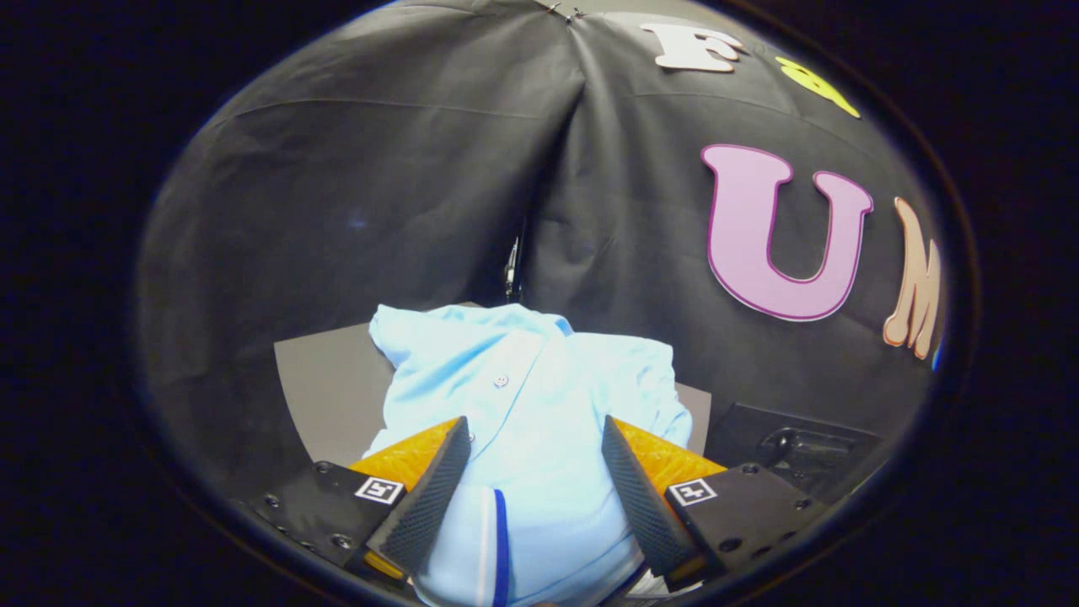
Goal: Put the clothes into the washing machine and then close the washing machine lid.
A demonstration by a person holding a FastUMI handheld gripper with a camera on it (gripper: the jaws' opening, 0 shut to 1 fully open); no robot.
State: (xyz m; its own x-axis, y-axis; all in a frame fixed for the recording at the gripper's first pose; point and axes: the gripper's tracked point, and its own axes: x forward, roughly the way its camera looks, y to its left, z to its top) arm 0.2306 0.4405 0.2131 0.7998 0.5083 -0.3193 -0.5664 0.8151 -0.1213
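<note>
- Tongs (535,432) are spread wide, with a clear gap between the two fingers and neither one pressing on anything
- Between and beyond the fingers lies a light blue shirt (539,396), spread in a loose heap with soft folds
- Both fingers (426,497) hang over the near part of the shirt; whether they touch the cloth cannot be told
- On the shirt's front runs a placket with a small round button (501,381), ahead of the fingertips
- At the far end of the shirt the collar (506,319) is bunched up, pointing toward the black cloth wall (362,185)
- Down by the left finger, a paler band of the shirt has a dark blue stripe (501,539) running along it
- Under the shirt is a flat grey surface (324,392), which shows bare to the left of the shirt and as a narrow strip to its right
- To the right of the shirt, past the right finger, sits a dark panel (792,443) with a raised rim and a rounded recess in it; what it belongs to cannot be told
- Behind everything the black cloth wall hangs in two sheets that meet in a vertical fold above the shirt's collar
- At the foot of that fold a thin pale upright strip (512,265) shows in the gap between the sheets
</note>
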